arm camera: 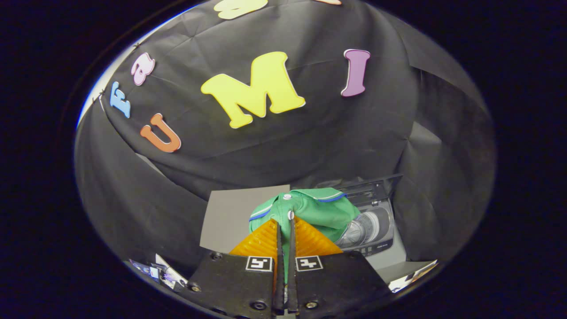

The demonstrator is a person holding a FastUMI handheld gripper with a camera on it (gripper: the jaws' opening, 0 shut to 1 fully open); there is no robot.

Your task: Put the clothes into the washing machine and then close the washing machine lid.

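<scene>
Between the two orange fingers [266, 241] of the tool [284, 226] a green shirt [319, 210] is pinched: fingers nearly together, both pads pressing on a fold of the cloth, a thin strip of green visible down the slot between them. Tool state: clenched on the shirt.

Shirt bunches up just beyond the fingertips, blue-and-white trim along the collar edges, two small white buttons visible, one right at the fingertips. It appears lifted off the surfaces below, held only by the tool.

Right of and beyond the shirt: washer [376, 230], top-loading, grey-white body. Lid [376, 188] is up, standing at the far side of the opening. Drum [365, 228] shows, metallic and ribbed; the shirt covers its left part from this angle. Cannot tell whether the cloth touches the washer rim.

Left of the shirt: bare grey desk [226, 217], running to the black cloth wall at the far side.
</scene>
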